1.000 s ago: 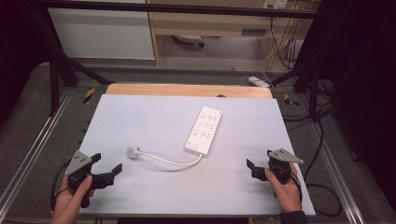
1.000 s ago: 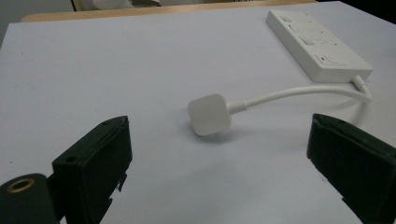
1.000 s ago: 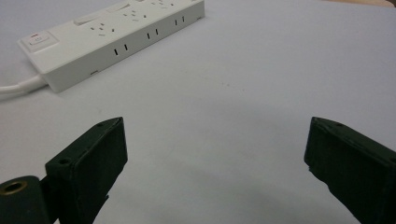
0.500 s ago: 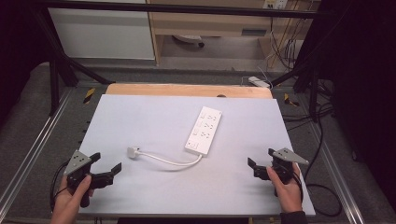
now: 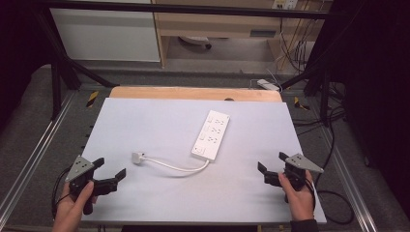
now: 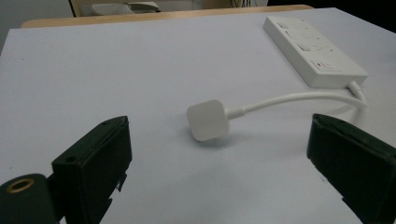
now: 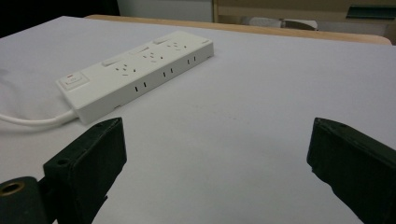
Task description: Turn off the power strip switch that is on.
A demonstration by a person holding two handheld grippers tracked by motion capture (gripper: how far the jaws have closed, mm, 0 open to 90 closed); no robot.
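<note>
A white power strip (image 5: pixel 211 134) lies diagonally on the pale table (image 5: pixel 159 116), with its short white cable (image 5: pixel 179 166) curving left to a white plug (image 5: pixel 138 156). My left gripper (image 5: pixel 110 167) rests open at the near left corner, pointing at the plug. In the left gripper view the plug (image 6: pixel 208 119) lies just ahead of the spread jaws, and the power strip (image 6: pixel 315 44) is farther off to the right. My right gripper (image 5: pixel 271 162) stands open at the near right edge with nothing in it. In the right gripper view the power strip (image 7: pixel 140 65) lies ahead to the left.
A wooden strip (image 5: pixel 193 93) borders the table's far edge. Metal rails (image 5: pixel 29 164) run along both sides, and black frame legs (image 5: pixel 58 82) stand at the far corners. Loose cables (image 5: pixel 333 145) hang by the right rail.
My right gripper has drifted slightly to the right and nearer the front edge. The left gripper, the power strip and the plug have hardly moved.
</note>
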